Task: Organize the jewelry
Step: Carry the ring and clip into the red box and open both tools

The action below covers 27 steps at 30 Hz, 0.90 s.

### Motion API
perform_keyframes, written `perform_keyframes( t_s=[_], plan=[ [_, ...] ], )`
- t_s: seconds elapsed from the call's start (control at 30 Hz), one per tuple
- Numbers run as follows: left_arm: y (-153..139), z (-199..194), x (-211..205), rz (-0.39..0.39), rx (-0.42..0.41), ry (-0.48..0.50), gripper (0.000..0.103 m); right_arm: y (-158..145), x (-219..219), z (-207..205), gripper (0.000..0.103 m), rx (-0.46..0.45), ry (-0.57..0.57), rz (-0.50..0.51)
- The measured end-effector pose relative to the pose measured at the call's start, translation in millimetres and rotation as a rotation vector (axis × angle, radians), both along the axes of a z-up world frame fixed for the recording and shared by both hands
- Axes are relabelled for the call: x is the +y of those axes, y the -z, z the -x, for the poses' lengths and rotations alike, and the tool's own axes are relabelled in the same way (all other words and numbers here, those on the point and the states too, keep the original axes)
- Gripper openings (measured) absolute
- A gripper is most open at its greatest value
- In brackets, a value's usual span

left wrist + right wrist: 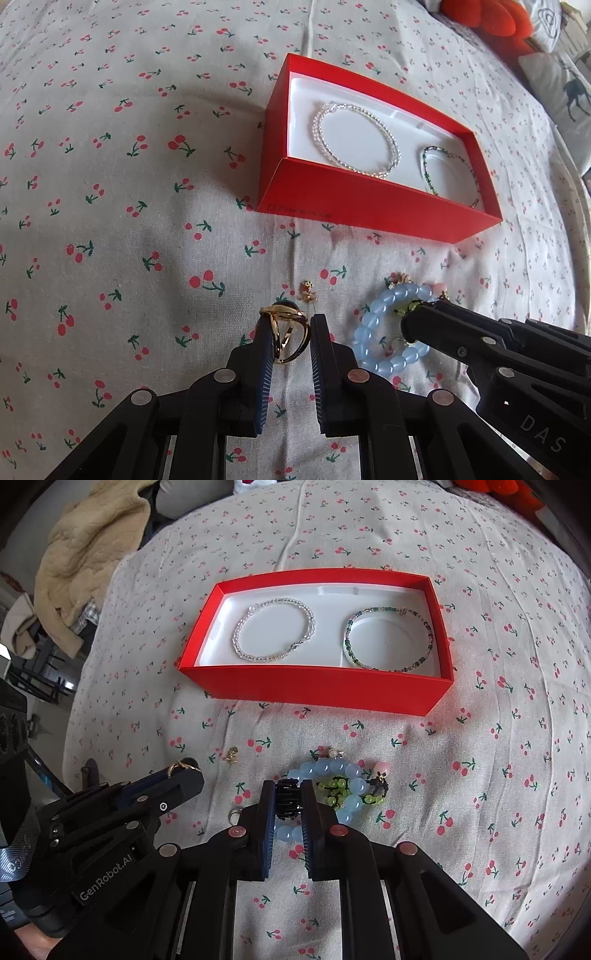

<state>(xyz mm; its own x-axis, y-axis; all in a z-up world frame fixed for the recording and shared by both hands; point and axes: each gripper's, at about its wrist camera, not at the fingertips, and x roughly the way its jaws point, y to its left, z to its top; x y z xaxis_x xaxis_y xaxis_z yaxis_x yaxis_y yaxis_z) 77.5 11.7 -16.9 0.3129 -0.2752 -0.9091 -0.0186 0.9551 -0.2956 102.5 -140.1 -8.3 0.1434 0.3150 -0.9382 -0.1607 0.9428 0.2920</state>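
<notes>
My left gripper [291,326] is shut on a gold ring [284,314] with a dark stone, held just above the cherry-print cloth. It also shows in the right wrist view, where the left gripper [186,773] sits at the lower left. My right gripper [288,788] is shut on a small black clip [287,801], directly over a blue bead bracelet [332,771] tangled with green beads [338,790]. The red box [314,692] lies beyond, holding a clear bead bracelet [273,631] on the left and a green bead bracelet [388,638] on the right.
A tiny gold charm [232,755] lies on the cloth between the grippers, and a small loop [233,814] lies nearer. A beige quilt [92,546] is heaped at the far left, and red cushions [491,18] at the far right. The cherry-print cloth [110,221] spreads left.
</notes>
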Motion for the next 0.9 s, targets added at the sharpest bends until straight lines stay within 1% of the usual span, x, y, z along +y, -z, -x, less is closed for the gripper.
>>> perform_keyframes(
  t_s=[0.27, 0.6, 0.77, 0.9],
  plan=[
    [-17.2, -0.7, 2.0, 0.026, -0.042, 0.001, 0.014, -13.1, -17.5, -4.3, 0.014, -0.025, 0.057, -0.031],
    [-41.3, -12.2, 8.9, 0.077, -0.116, -0.027, 0.014, -38.9, -38.6, -16.0, 0.014, -0.113, 0.153, -0.089],
    [-48.0, -26.4, 3.1, 0.107, -0.157, -0.025, 0.014, -40.3, -43.2, -28.0, 0.014, -0.137, 0.188, -0.099],
    [-47.4, -39.8, -6.1, 0.129, -0.176, -0.024, 0.014, -39.0, -48.7, -39.3, 0.014, -0.151, 0.224, -0.123]
  ],
)
